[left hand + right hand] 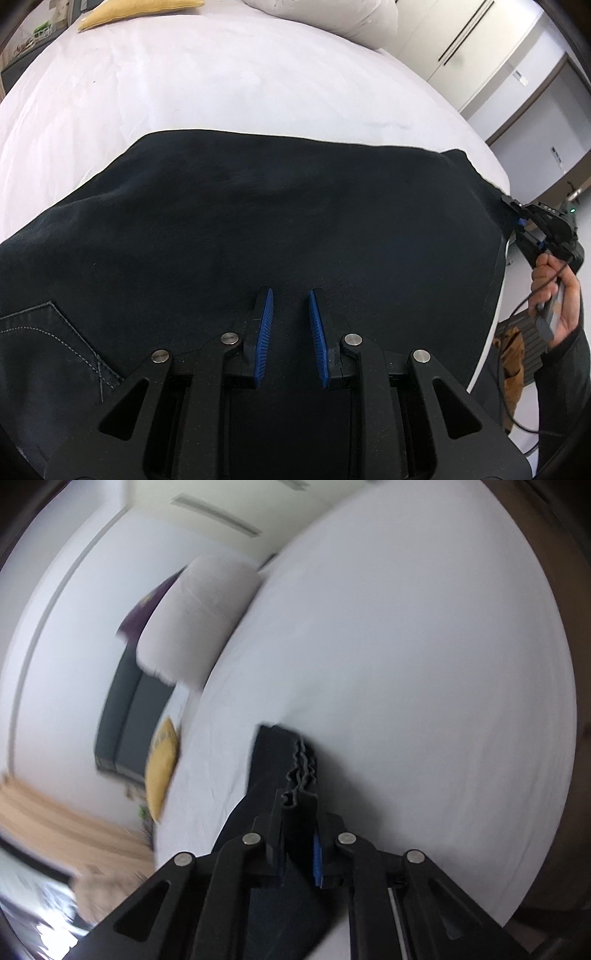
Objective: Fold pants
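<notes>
Dark navy pants (258,221) lie spread across the white bed (184,92), with a stitched pocket at lower left. My left gripper (291,295) is open, its blue pads (264,332) hovering over the near part of the fabric, holding nothing. My right gripper (517,214) is at the pants' far right edge, pinching the cloth. In the right wrist view the right gripper (299,801) is shut on a bunched fold of the pants (280,753), which trail away over the bed (406,664).
A yellow cushion (136,13) and a white pillow (332,14) lie at the head of the bed. White wardrobe doors (480,48) stand beyond the right edge. The cushion (160,768) and pillow (195,616) also show, blurred, in the right wrist view.
</notes>
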`<action>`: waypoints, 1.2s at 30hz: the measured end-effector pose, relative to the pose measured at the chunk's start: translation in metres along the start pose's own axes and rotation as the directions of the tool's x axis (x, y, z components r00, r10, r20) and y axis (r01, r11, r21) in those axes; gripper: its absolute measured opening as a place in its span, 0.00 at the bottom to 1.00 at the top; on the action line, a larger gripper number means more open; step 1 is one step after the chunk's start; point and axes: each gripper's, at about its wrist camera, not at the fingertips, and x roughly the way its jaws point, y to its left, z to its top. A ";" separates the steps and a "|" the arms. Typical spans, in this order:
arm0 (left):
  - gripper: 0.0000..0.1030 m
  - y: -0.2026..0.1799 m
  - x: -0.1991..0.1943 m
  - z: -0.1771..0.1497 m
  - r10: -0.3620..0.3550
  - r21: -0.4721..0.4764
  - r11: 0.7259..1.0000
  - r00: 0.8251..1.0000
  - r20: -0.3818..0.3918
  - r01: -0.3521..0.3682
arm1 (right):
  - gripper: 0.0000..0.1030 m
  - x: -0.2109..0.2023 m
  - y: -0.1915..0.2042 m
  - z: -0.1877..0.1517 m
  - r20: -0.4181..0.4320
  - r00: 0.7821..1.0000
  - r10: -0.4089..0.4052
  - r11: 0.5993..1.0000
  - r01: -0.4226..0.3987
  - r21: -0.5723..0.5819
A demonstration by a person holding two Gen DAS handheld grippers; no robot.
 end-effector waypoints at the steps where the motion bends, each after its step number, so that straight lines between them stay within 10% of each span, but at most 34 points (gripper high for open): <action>1: 0.20 0.004 -0.004 0.000 -0.009 -0.018 1.000 1.000 0.009 0.009 | 0.12 0.000 0.024 -0.008 -0.007 1.000 -0.018 0.995 0.017 -0.097; 4: 0.20 0.017 -0.012 -0.002 -0.053 -0.096 0.994 0.998 0.025 0.055 | 0.12 0.005 0.094 -0.049 -0.045 0.997 -0.062 0.919 0.039 -0.393; 9: 0.24 0.035 -0.025 -0.007 -0.115 -0.180 0.976 0.992 0.044 0.121 | 0.12 0.030 0.178 -0.175 -0.088 0.979 -0.181 0.541 0.025 -0.840; 11: 0.44 0.041 -0.028 -0.010 -0.158 -0.221 0.961 0.986 0.058 0.167 | 0.12 0.049 0.180 -0.211 -0.072 0.964 -0.256 0.426 0.045 -0.904; 13: 0.74 0.046 -0.033 -0.011 -0.201 -0.267 0.938 0.975 0.095 0.219 | 0.12 0.060 0.176 -0.226 -0.055 0.954 -0.294 0.383 0.065 -0.921; 31: 0.84 0.023 0.006 0.034 -0.469 -0.429 0.799 0.883 -0.007 0.421 | 0.12 -0.007 0.215 -0.267 0.047 0.986 -0.160 0.221 0.082 -0.972; 33: 0.79 0.027 0.006 0.036 -0.482 -0.444 0.786 0.876 -0.003 0.430 | 0.12 -0.008 0.219 -0.271 0.039 0.988 -0.152 0.215 0.071 -0.974; 36: 0.29 0.032 0.000 0.039 -0.493 -0.433 0.787 0.870 -0.013 0.439 | 0.12 -0.009 0.226 -0.281 0.034 0.989 -0.141 0.182 0.060 -0.982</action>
